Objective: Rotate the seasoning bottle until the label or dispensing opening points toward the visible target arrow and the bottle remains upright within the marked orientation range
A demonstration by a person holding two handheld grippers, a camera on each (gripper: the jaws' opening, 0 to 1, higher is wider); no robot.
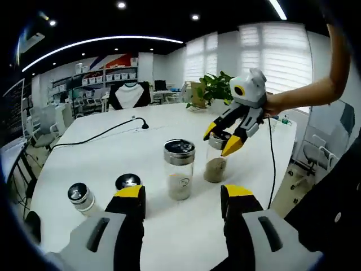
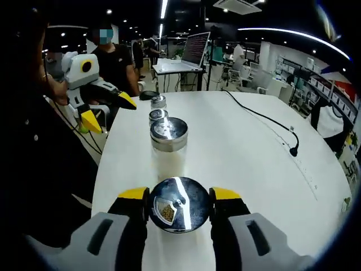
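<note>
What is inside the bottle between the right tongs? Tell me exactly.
Through the open wedge in the shiny lid, yellowish-brown grains show. From the side, the bottle holds a tan fill low down. The rest under the lid is covered.

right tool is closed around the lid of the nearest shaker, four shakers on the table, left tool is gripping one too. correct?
No: the left tool is open and holds nothing, as the left gripper view shows. The right tool does grip the shaker lid, and four shakers stand on the table.

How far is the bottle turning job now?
Done: the right gripper has its jaws around the metal cap of the seasoning bottle, which stands upright on the white table. In hand: the turn itself. Left: aiming the opening; no target arrow is visible. The left gripper is open.
</note>
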